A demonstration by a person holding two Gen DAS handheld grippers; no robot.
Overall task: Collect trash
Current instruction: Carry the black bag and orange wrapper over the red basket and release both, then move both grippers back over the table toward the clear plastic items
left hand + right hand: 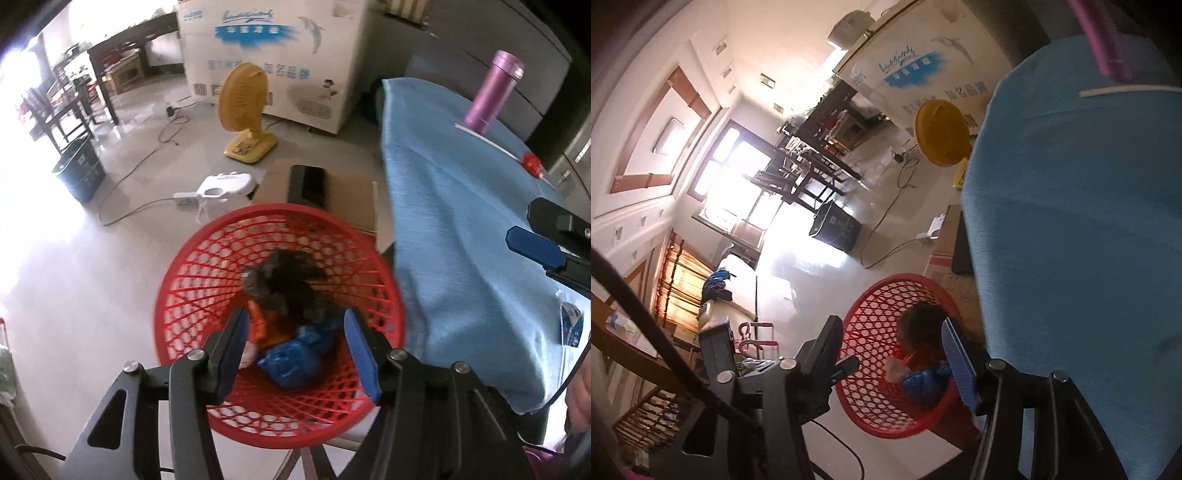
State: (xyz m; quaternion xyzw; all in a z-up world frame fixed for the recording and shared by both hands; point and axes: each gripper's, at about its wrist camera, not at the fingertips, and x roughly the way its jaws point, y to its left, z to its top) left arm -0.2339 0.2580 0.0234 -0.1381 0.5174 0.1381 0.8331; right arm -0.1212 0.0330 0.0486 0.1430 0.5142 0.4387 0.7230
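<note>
**Both claws empty over the red trash basket**

The big white carton (273,66) at 12 o'clock in the left wrist view carries a blue brush-stroke logo, a dolphin drawing, a barcode and a line of blue Chinese characters too blurred to read. A blue-and-white printed wrapper (572,326) lies on the blue tablecloth (461,221) at 3 o'clock; its print is illegible.

The red mesh basket (184,291) stands on the floor just beside the cloth-covered table. Inside lie a blue plastic bag (295,362), an orange wrapper (266,325) and a dark fuzzy clump (288,280). The left gripper (295,354) hangs over the basket, jaws partly apart and empty. The right gripper (890,358) likewise stands partly spread with nothing gripped.

A yellow fan (243,110) stands at 12 o'clock, a purple flask (493,92) at 2 o'clock.

Only the right wrist view shows the bright window (738,162) at 10 o'clock; only the left shows the red lollipop (532,162).
</note>
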